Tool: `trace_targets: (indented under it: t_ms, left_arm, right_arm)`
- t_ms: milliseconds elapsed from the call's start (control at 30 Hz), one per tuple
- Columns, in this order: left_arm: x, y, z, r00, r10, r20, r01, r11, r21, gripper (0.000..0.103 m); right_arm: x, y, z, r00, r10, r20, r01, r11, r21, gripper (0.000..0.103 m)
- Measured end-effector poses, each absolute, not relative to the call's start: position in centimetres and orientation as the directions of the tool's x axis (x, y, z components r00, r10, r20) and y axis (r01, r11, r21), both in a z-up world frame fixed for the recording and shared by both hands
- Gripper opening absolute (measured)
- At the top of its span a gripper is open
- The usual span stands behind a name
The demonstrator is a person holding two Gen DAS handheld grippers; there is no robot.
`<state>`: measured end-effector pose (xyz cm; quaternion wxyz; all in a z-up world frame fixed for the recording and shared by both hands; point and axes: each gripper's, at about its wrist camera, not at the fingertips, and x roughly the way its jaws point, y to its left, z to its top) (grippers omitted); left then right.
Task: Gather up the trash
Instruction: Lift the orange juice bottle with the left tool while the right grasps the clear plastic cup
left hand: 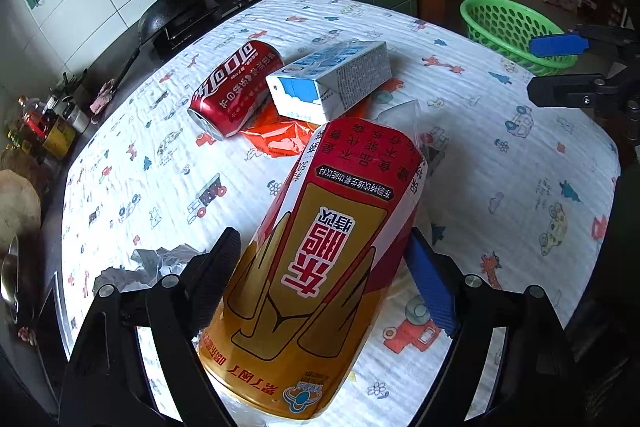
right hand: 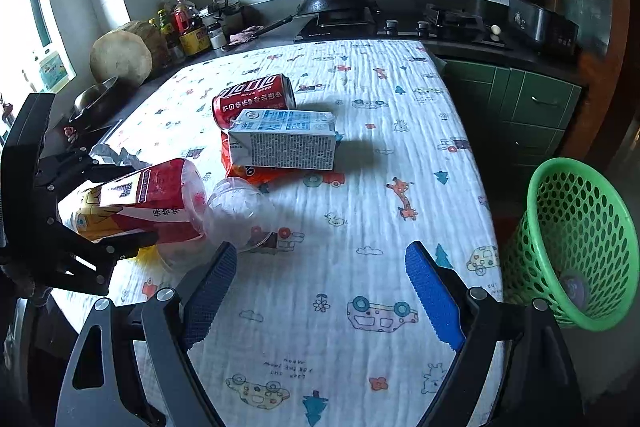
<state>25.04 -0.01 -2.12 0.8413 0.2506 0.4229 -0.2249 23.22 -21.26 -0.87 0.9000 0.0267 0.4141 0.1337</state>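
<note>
A gold and red energy drink bottle (left hand: 320, 267) lies tilted between the fingers of my left gripper (left hand: 324, 233), whose pads press on both its sides. In the right wrist view the same bottle (right hand: 140, 199) sits at the left inside that gripper (right hand: 116, 203). A clear plastic cup (right hand: 240, 211) lies against its top. Further back are a red cola can (left hand: 236, 91) on its side, a white and blue milk carton (left hand: 332, 79) and a red-orange wrapper (left hand: 280, 139) under the carton. My right gripper (right hand: 322, 247) hangs open over bare cloth, with nothing between its fingers.
A green perforated basket (right hand: 580, 243) stands off the table's right edge. Crumpled grey foil (left hand: 160, 263) lies near the left edge. The table (right hand: 360, 327) wears a white cartoon-print cloth. Behind it runs a counter with a wok (right hand: 336, 1), a stove, a rice cooker and bottles.
</note>
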Motion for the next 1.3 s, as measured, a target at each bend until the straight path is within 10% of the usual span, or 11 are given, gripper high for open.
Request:
trace_targets:
  t_ms: [900, 1300]
  left_arm:
    - [23.9, 6.5, 3.1, 0.635, -0.311, -0.707, 0.44, 0.898, 0.0, 0.071]
    - [24.4, 7.1, 4.1, 0.637, -0.351, -0.686, 0.422, 0.904, -0.071, 0.071]
  right_arm:
    - [28.6, -13.9, -4.6, 0.539, 0.36, -0.762, -0.322, 0.923, 0.208, 0.08]
    - [29.4, -13.5, -5.6, 0.523, 0.362, -0.771, -0.314, 0.923, 0.221, 0.062]
